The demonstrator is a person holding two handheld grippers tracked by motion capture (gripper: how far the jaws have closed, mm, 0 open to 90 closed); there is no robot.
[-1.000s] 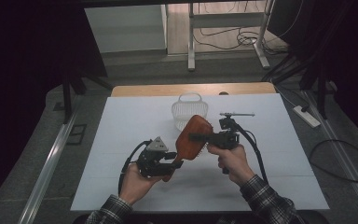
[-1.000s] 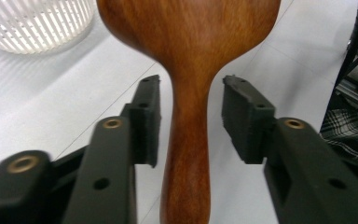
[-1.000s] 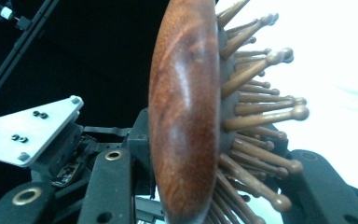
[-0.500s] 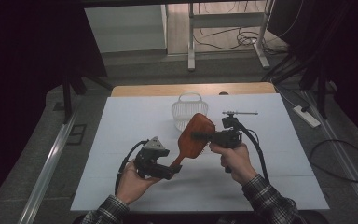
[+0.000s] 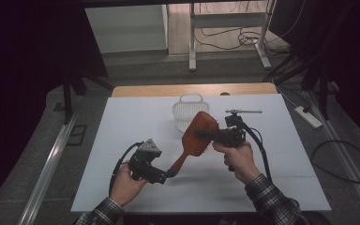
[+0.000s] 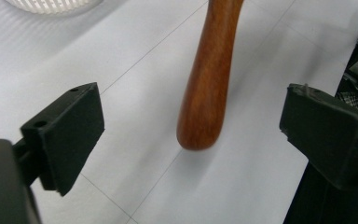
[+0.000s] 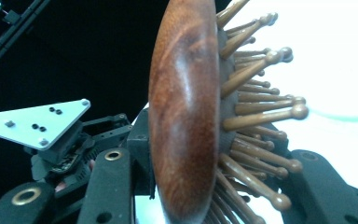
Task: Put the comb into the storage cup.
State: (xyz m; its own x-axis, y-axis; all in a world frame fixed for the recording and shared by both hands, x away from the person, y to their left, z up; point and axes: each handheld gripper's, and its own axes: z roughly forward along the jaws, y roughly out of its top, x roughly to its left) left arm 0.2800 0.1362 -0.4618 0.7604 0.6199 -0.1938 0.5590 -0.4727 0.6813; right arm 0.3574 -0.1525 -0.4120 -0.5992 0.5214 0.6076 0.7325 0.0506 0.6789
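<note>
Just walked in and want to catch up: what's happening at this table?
A person is passing a wooden hairbrush between two tools. The right hand-held gripper clamps the brush head, holding it above the white table. The left hand-held gripper has just been opening; its jaws stand apart around the handle without touching. A white basket sits behind.

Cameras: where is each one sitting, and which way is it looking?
High view: above the person's side, looking forward and down at the table; both forearms, the left tongs, the right tongs, the hairbrush and a white basket.
Left gripper view: rides the left tongs, looking along its open jaws, which have just been opening, at the brush handle.
Right gripper view: rides the right tongs, clamped on the brush head.
Shared: all show the hairbrush.
</note>
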